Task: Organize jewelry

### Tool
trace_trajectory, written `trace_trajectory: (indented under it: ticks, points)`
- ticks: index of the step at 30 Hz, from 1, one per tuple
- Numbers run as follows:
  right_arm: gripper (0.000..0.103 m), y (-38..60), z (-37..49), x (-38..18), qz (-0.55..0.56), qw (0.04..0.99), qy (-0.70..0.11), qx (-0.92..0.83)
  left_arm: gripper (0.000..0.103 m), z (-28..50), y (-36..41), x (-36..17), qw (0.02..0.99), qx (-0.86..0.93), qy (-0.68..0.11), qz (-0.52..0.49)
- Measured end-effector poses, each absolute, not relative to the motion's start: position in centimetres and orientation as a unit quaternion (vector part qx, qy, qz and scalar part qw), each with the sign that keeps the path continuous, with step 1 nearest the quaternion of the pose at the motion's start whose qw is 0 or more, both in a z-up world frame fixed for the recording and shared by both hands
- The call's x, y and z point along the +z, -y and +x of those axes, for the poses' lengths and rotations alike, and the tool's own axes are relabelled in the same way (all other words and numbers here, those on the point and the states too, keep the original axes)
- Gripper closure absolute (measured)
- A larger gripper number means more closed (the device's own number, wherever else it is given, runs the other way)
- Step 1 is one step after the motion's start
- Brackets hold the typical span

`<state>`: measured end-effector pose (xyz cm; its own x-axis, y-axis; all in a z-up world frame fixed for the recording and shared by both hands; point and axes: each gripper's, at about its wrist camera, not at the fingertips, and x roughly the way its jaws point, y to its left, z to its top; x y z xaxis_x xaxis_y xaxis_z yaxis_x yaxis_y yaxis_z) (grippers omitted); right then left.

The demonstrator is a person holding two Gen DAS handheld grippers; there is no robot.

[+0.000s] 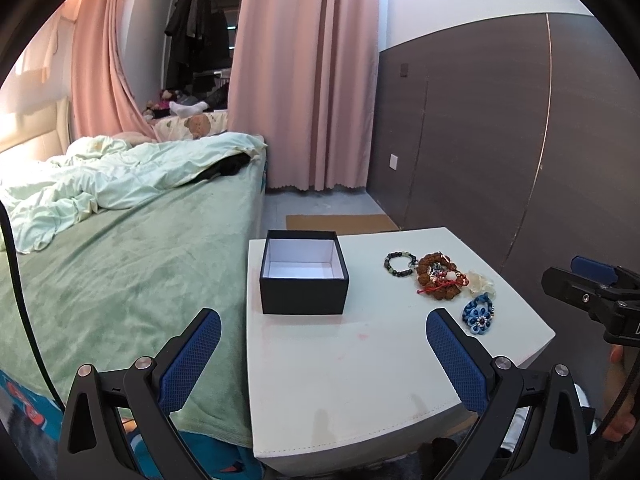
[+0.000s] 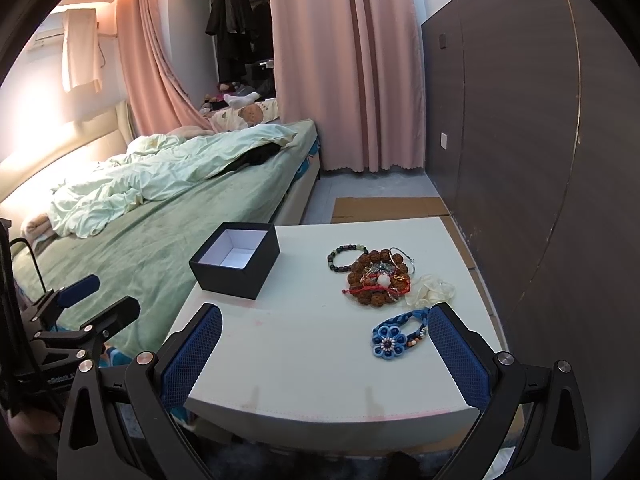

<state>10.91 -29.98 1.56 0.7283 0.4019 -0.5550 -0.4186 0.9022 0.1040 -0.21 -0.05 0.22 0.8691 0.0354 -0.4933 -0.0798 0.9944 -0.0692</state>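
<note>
An open black box [image 1: 303, 274] [image 2: 236, 260] with a white, empty inside stands at the back left of a white table [image 1: 352, 372] [image 2: 304, 360]. To its right lies a pile of jewelry: a dark beaded bracelet [image 1: 399, 265] [image 2: 345, 257], a brown bead bracelet [image 1: 438, 278] [image 2: 376, 278] tangled with red cord and metal pieces, a cream scrunchie [image 1: 482, 282] [image 2: 430, 290] and a blue flower band [image 1: 479, 315] [image 2: 394, 334]. My left gripper [image 1: 324, 356] is open over the table's front, holding nothing. My right gripper [image 2: 325, 354] is open too, its right finger beside the blue flower band.
A bed [image 1: 120, 264] [image 2: 152, 224] with a green cover and a rumpled pale quilt runs along the table's left side. Pink curtains [image 1: 308, 80] hang behind, and a dark panelled wall [image 1: 480, 128] stands at the right. Brown cardboard [image 2: 390, 208] lies on the floor behind the table.
</note>
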Motion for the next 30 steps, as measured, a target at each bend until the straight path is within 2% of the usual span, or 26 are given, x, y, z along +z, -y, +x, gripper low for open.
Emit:
trace_trajectory:
  ticks: [30]
  points:
    - [0.0, 30.45, 10.86, 1.68, -0.016, 0.93, -0.294, 0.222, 0.0, -0.53, -0.09, 0.4, 0.967, 0.03, -0.251, -0.042]
